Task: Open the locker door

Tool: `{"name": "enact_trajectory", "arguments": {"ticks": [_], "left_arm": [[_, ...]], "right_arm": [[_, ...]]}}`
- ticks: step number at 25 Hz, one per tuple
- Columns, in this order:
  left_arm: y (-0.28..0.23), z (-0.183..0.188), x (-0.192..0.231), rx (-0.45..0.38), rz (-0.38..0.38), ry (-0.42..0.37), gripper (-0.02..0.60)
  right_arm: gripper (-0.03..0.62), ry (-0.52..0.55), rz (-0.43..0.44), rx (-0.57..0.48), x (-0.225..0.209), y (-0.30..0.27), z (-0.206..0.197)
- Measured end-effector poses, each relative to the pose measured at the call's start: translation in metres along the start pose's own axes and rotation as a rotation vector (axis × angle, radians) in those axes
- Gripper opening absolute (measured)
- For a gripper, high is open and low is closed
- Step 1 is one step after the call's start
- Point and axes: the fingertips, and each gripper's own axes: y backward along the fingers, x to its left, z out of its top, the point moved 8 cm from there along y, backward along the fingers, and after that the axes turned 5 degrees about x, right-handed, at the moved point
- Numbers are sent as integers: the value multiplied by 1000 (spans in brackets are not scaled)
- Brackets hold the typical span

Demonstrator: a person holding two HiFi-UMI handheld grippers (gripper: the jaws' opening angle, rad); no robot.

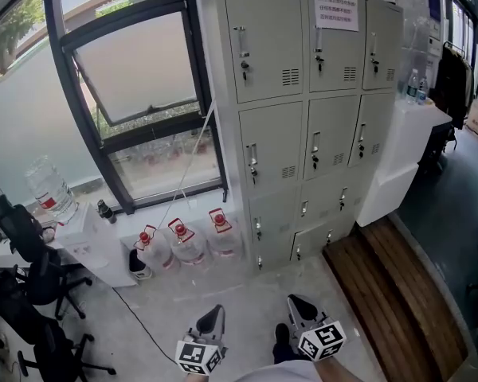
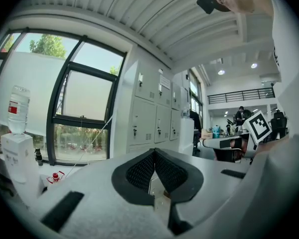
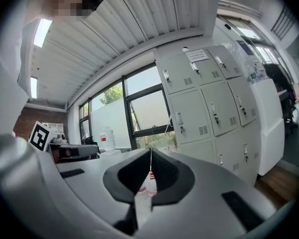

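A grey bank of lockers (image 1: 311,110) stands ahead against the wall, three columns wide, every door closed, each with a small handle and lock. It also shows in the left gripper view as the lockers (image 2: 154,116) and in the right gripper view as the lockers (image 3: 209,103). My left gripper (image 1: 213,315) and right gripper (image 1: 299,305) hang low at the bottom of the head view, well short of the lockers. Both are shut with nothing between the jaws, left gripper (image 2: 153,153), right gripper (image 3: 150,153).
Three water jugs (image 1: 183,241) stand on the floor left of the lockers, below a large window (image 1: 135,78). A water dispenser (image 1: 60,205) and office chairs (image 1: 32,277) sit at the left. A white counter (image 1: 410,146) and a wooden step (image 1: 390,293) are at the right.
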Motion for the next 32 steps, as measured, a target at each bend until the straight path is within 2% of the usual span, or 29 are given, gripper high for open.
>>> {"name": "enact_trajectory", "arguments": {"ticks": [6,10,15,18,22,27,32], "left_arm": [[-101,32,34,-2,61,31,2],[-160,54,54,-34,107,43,2],[-209,78,62,-39,111,47,2],[-228,84,76,-24,114,27,2],[-251,91,103,-45,112,29,2],[-267,107,132,-43,71,-1,2],[-267,110,154,-45,43,3,2]], "right_arm": [[14,22,94,14,-67,-97,41],[14,63,171,16,-104,-154,70],[14,83,201,0,-141,-203,97],[14,68,201,-14,-151,-223,108],[14,86,189,-20,-160,-248,122],[14,101,164,-41,-155,-271,144],[14,137,156,-37,-146,-297,158]]}}
